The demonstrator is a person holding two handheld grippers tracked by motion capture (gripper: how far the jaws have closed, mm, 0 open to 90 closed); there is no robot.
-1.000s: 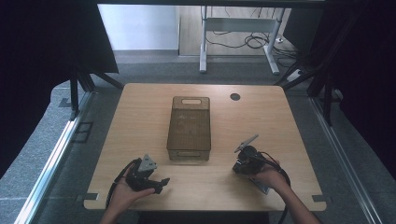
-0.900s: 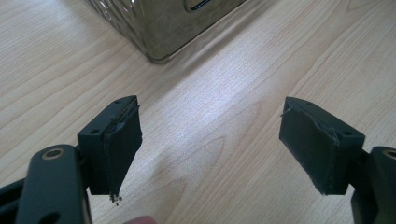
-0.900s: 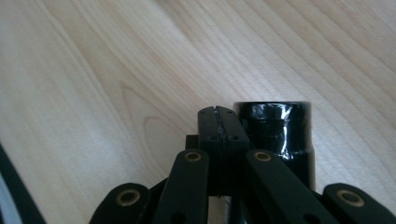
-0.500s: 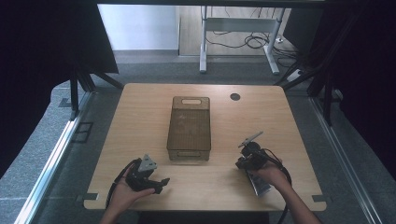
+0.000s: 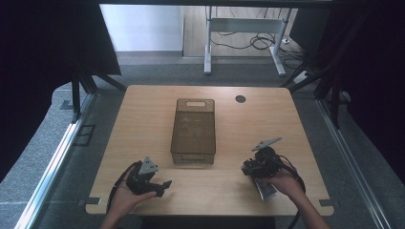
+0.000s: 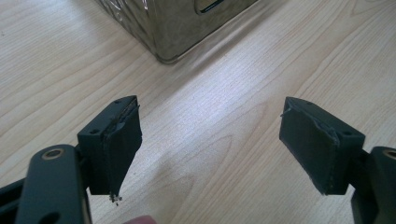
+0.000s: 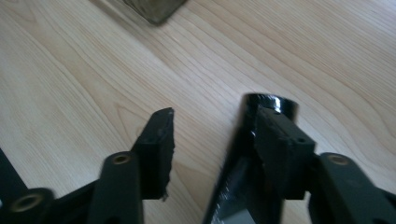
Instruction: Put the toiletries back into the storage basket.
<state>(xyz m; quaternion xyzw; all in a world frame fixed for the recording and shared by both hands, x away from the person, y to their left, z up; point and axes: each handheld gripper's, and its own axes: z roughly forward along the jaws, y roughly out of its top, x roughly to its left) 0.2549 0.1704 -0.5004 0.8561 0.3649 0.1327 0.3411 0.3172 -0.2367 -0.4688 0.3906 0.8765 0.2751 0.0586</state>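
A translucent brown lidded box (image 5: 193, 131) lies in the middle of the wooden table (image 5: 143, 119). My left gripper (image 5: 161, 186) rests near the front edge, left of the box, and points right. Its jaws (image 6: 210, 116) stand wide open over bare wood, with the box corner (image 6: 177, 23) ahead. Right of the box, my right gripper (image 5: 246, 168) points left towards it. Its jaws (image 7: 217, 114) have just been opening and are open. A glossy black oblong thing (image 7: 268, 100) lies close to the right pad (image 7: 280, 140); the left pad (image 7: 161, 140) is apart from it.
A flat silver-grey thing (image 5: 265, 188) lies under the right hand by the front edge. A dark round hole (image 5: 240, 98) sits at the table's far right. Beyond the table are a grey floor and a desk frame (image 5: 243, 28) with cables.
The right gripper has shifted slightly to the right and lifted a little. The left gripper and the box have kept still.
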